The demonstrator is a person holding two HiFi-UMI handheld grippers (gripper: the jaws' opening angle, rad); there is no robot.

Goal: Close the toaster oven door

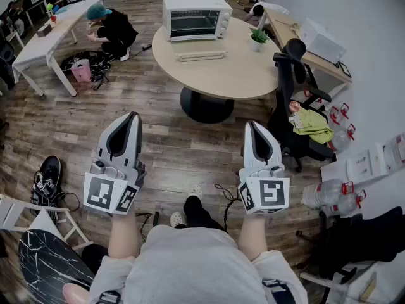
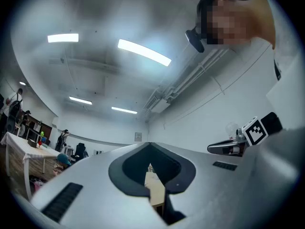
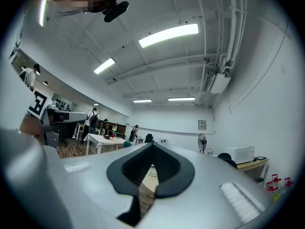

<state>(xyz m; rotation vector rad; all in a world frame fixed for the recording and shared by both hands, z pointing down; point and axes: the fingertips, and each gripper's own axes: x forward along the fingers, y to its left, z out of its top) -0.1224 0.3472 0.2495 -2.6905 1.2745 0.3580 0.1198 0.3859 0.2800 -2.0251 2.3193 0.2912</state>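
The white toaster oven (image 1: 196, 16) stands at the far side of a round wooden table (image 1: 240, 75), its dark glass front facing me. A flat pale slab (image 1: 200, 54) lies on the table just in front of it. Whether that slab is the door I cannot tell from this distance. My left gripper (image 1: 131, 120) (image 2: 148, 144) and right gripper (image 1: 253, 126) (image 3: 152, 144) are held side by side over the wooden floor, well short of the table. Both have their jaws together with nothing between them.
A small potted plant (image 1: 258, 38) sits on the table's right side. A black office chair (image 1: 294, 75) stands right of the table. A person (image 1: 111, 27) crouches by a white desk (image 1: 44, 40) at the far left. Water bottles (image 1: 329, 195), shoes (image 1: 47, 176) and a cable (image 1: 224, 198) lie on the floor.
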